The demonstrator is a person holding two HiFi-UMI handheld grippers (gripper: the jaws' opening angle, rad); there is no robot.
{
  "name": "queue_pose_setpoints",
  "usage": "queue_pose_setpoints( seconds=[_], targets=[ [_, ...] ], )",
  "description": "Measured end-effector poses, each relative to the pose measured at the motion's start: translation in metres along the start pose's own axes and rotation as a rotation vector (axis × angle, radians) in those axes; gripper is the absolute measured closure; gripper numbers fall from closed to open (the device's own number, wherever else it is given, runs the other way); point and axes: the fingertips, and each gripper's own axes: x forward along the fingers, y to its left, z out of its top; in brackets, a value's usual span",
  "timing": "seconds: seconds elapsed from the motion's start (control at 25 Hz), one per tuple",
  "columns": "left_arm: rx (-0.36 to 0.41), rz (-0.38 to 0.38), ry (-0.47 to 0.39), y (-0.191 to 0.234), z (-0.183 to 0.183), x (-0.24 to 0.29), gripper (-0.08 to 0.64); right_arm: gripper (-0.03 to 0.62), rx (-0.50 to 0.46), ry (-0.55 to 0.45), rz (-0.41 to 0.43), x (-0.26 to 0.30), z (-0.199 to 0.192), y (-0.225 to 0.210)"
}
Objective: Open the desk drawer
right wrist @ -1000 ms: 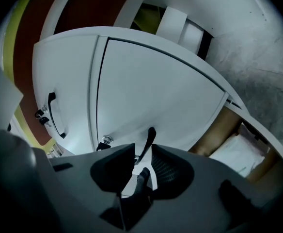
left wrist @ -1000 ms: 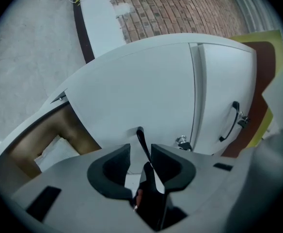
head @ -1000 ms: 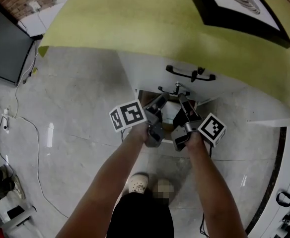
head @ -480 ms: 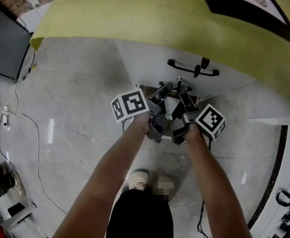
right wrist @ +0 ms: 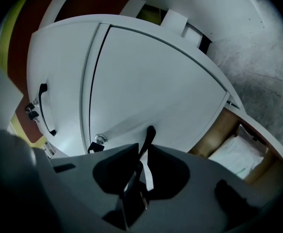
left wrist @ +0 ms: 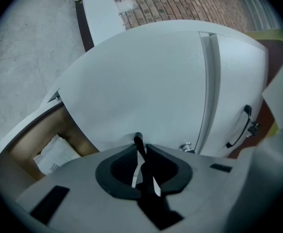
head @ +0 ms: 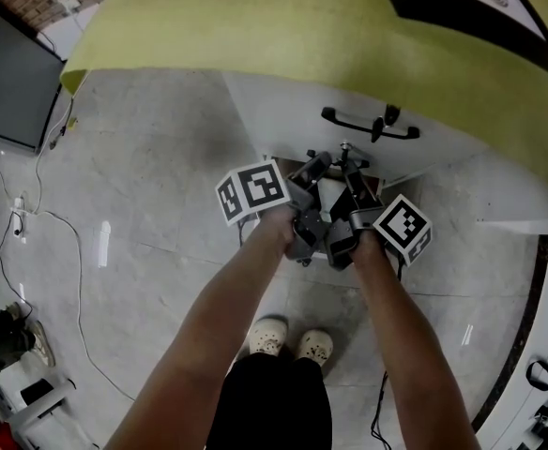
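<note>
The white drawer unit [head: 283, 120] stands under a yellow-green desktop. Its lower drawer [left wrist: 146, 91] is pulled out a little, and papers [left wrist: 52, 154] lie in its brown inside. Both grippers meet at that drawer's thin black handle [head: 336, 156]. My left gripper [head: 319, 167] has just been closing, and its pads now pinch the handle [left wrist: 138, 144]. From the other side my right gripper [head: 349, 169] is shut on the same handle [right wrist: 149, 136]. A small lock [right wrist: 100, 139] sits beside the handle.
The upper drawer is shut and carries its own black handle [head: 370, 125]. A dark monitor [head: 7, 82] stands at the left, with cables [head: 39, 218] trailing over the grey floor. The person's shoes [head: 293, 340] are below the hands.
Both grippers have stayed at the lower drawer's handle. The left gripper's fingers have drawn in on it. The drawer stands much as before.
</note>
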Motion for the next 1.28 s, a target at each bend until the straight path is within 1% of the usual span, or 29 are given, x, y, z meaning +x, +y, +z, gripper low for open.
queue_pose_setpoints(
  seconds=[0.12, 0.4, 0.72, 1.0, 1.28],
  targets=[
    [0.001, 0.007, -0.004, -0.001, 0.001, -0.001, 0.497, 0.529, 0.004, 0.006, 0.001, 0.000, 0.000, 0.000],
    [-0.030, 0.019, -0.019, -0.001, -0.005, -0.007, 0.505, 0.534, 0.026, 0.020, 0.003, -0.006, -0.005, 0.001],
    [-0.057, 0.053, -0.002, 0.001, -0.018, -0.020, 0.506, 0.538, 0.059, 0.021, -0.008, -0.020, -0.016, -0.001],
    [-0.069, 0.091, 0.018, 0.005, -0.042, -0.049, 0.508, 0.540, 0.098, 0.029, -0.030, -0.049, -0.042, 0.001],
    [-0.102, 0.097, 0.021, 0.008, -0.063, -0.075, 0.511, 0.540, 0.122, 0.037, -0.053, -0.074, -0.065, 0.000]
  ],
)
